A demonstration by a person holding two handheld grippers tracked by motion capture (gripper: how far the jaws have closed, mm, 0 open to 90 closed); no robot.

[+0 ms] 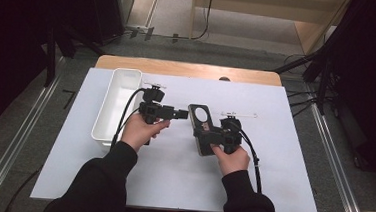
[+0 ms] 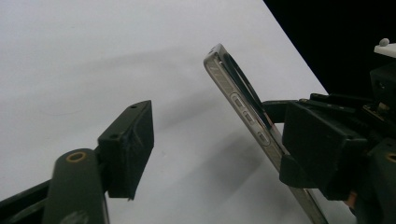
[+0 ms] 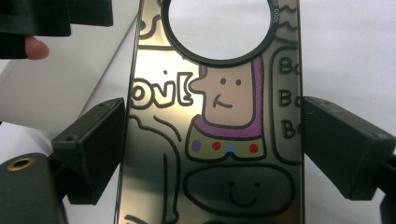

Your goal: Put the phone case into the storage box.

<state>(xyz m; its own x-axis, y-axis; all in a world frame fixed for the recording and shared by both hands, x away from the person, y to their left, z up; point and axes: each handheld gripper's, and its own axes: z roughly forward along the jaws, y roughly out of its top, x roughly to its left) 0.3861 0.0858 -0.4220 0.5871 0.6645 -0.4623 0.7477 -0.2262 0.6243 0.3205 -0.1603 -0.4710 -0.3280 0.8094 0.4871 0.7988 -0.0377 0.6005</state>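
right gripper point(image 1: 213, 134) had its fingers clamped on both edges of the cartoon phone case point(image 3: 219, 140), held up off the desk point(image 1: 272, 157) | left gripper point(image 1: 181, 114) loose, nothing in it, just beside the case | white bin point(image 1: 118, 106) far left

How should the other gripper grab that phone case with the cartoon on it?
Probably by the free top end of the phone case, just below its round hole. The right gripper already clamps the long edges lower down, tilting it up off the table. The left gripper could close across the same two thin edges, coming from the left.
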